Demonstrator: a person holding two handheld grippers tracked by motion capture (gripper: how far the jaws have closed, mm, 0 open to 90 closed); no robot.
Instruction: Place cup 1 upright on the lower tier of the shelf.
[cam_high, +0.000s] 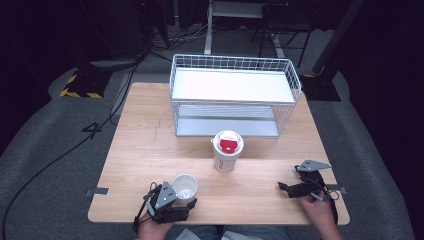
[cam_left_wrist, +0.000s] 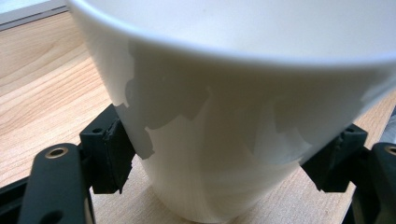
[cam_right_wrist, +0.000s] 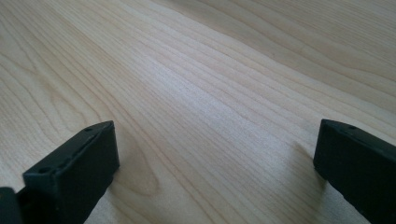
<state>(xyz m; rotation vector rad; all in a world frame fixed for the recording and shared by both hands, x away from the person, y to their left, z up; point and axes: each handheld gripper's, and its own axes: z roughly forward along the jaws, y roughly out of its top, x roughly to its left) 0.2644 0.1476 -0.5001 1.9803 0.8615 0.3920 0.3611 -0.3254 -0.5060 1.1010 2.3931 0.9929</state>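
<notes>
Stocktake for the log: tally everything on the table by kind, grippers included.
White cup without lid: 1
Paper cup with red-and-white lid: 1
Wire rack: 1
Grippers: 2, left gripper shut on the white cup, right gripper open
Total: 5

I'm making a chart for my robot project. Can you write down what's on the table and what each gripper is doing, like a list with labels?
table: wooden
held thing: white cup, empty, upright near the front edge
left gripper: shut on the white cup, pads on both sides
right gripper: open, nothing between the jaws, over bare wood
middle of table: lidded cup, white with a red top
back of table: wire rack, two shelves
</notes>
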